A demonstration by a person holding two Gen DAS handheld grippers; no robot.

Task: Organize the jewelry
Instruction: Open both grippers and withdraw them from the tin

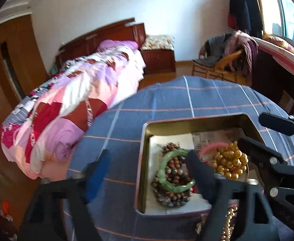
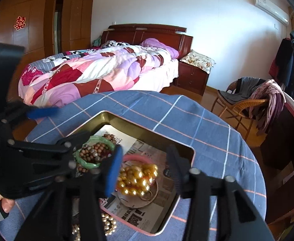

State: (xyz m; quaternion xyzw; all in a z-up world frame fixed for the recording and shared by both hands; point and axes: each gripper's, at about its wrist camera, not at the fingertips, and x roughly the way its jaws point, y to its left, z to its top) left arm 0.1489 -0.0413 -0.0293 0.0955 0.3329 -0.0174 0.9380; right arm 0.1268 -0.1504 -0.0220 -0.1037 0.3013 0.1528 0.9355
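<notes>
Two grippers hang over a metal tin (image 2: pixel 126 124) on a blue checked cloth (image 2: pixel 207 124). The left gripper (image 1: pixel 147 164) is wide open and holds nothing. The right gripper (image 2: pixel 145 160) is open too, right above the gold beads (image 2: pixel 137 176). In the tin lie a green bangle (image 1: pixel 173 170), brown beads (image 1: pixel 173 172) and a pink ring (image 2: pixel 137 158). More gold beads (image 2: pixel 108 225) sit just outside it.

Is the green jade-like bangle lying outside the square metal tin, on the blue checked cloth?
No: in the left wrist view the green bangle lies inside the square metal tin, resting on the brown bead bracelets.
</notes>
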